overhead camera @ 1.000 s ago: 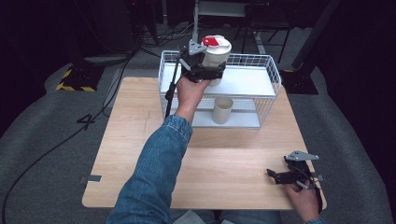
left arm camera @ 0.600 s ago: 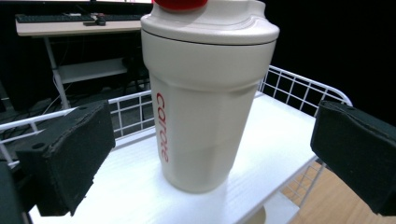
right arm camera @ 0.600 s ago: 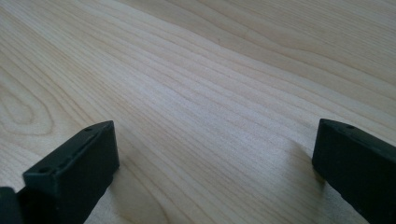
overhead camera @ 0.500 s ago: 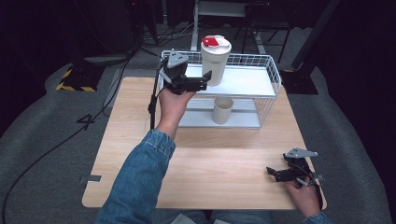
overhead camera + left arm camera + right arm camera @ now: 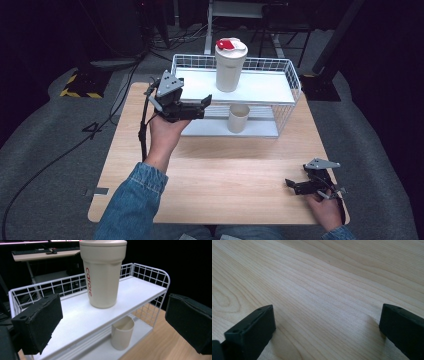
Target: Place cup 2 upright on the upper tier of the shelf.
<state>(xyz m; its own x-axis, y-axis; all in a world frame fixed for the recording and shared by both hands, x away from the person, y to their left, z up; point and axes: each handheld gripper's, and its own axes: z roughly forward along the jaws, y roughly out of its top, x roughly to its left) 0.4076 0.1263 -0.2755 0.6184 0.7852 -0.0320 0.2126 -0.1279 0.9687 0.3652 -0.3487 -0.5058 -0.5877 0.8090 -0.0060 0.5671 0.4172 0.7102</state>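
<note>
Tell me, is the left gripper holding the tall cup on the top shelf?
No, the left gripper is open and empty, clear of the tall cup, which stands alone on the rack.

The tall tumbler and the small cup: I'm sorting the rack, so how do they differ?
The tall tumbler stands on the rack's top shelf; the small cup stands on the lower shelf. The tumbler has a lid with a red part and red lettering; the cup is open and plain. Both are cream and upright.

A yellow-and-black striped block [image 5: 79,86] lies on the grey floor, upper left of the high view. A desk with a keyboard [image 5: 35,251] stands in the left gripper view's upper left.
</note>
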